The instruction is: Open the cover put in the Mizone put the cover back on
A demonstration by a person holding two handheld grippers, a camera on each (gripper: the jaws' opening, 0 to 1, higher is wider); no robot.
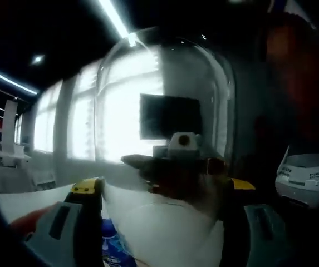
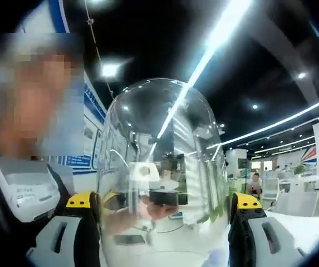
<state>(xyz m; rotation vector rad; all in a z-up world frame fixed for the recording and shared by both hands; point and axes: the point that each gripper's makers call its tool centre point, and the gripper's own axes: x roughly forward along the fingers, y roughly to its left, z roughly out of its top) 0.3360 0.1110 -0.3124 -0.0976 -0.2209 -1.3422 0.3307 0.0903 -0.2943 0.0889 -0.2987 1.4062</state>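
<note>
Holding the clear dome cover [image 2: 162, 172] aloft between them, both tools pinch it: the right gripper [image 2: 162, 214] has its jaws pressed against opposite sides of the dome, and the left gripper [image 1: 165, 214] clamps it likewise. A blue-labelled bottle, probably the Mizone [image 1: 112, 247], sits low between the left jaws, beneath the glass. Judged step: cover off or going back on; next move calls for a level, centred descent.

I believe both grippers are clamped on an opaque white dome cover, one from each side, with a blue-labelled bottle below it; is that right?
Not quite: the dome cover is clear glass or plastic, not opaque white. The right gripper view shows ceiling lights and the room straight through it. The rest holds: the left gripper and right gripper each straddle it, and the blue-labelled bottle shows low in the left gripper view.
</note>
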